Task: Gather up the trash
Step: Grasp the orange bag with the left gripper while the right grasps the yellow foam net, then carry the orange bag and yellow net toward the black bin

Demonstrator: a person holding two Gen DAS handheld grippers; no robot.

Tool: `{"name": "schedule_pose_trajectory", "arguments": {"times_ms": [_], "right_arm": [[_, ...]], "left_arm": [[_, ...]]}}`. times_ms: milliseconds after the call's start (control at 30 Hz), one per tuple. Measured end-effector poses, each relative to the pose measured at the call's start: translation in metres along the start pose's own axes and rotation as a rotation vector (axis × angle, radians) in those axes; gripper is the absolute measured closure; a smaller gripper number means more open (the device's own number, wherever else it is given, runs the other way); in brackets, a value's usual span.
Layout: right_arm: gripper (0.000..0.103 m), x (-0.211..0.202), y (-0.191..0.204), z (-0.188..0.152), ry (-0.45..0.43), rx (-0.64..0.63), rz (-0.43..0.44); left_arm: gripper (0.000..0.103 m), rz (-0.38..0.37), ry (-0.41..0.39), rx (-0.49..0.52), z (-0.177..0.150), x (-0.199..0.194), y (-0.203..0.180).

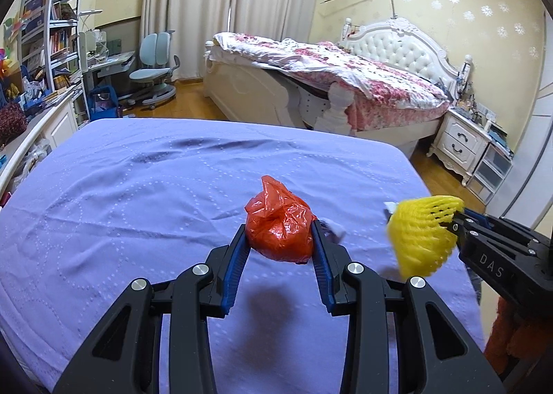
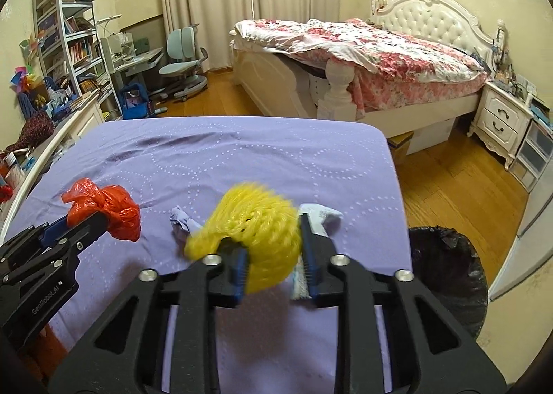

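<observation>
Nearby, black-lined bin (image 2: 449, 276), contents unclear

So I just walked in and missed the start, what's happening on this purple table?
A person is clearing trash with two handheld grippers. The left gripper is shut on a crumpled red plastic bag, and the right gripper is shut on a yellow foam fruit net. Crumpled paper scraps lie on the purple tablecloth. A bin lined with a black bag stands at the table's right.
</observation>
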State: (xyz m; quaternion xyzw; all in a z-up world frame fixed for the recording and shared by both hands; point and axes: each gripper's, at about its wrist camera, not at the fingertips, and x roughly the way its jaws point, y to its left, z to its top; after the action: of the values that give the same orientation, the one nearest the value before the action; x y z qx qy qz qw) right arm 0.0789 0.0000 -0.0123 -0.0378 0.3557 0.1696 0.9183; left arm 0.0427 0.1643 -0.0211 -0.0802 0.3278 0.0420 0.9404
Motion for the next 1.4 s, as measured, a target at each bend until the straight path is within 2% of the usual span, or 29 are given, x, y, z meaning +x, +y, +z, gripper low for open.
{"name": "schedule_pose_trajectory", "arguments": {"times_ms": [33, 233, 600, 933, 1400], "right_arm": [[0.089, -0.002, -0.002, -0.002, 0.000, 0.003, -0.003], [0.096, -0.018, -0.024, -0.019, 0.017, 0.052, -0.022], [0.096, -0.041, -0.061, -0.046, -0.010, 0.116, -0.057], [0.096, -0.061, -0.114, -0.062, -0.038, 0.202, -0.145], [0.096, -0.057, -0.177, -0.072, -0.026, 0.294, -0.216]], "left_arm": [[0.065, -0.009, -0.001, 0.004, -0.002, -0.002, -0.005], [0.065, -0.031, 0.002, 0.052, -0.013, -0.009, -0.031], [0.065, -0.086, -0.011, 0.140, -0.026, -0.020, -0.075], [0.065, -0.171, -0.021, 0.214, -0.029, -0.019, -0.127], [0.065, -0.254, 0.004, 0.307, -0.035, 0.012, -0.198]]}}
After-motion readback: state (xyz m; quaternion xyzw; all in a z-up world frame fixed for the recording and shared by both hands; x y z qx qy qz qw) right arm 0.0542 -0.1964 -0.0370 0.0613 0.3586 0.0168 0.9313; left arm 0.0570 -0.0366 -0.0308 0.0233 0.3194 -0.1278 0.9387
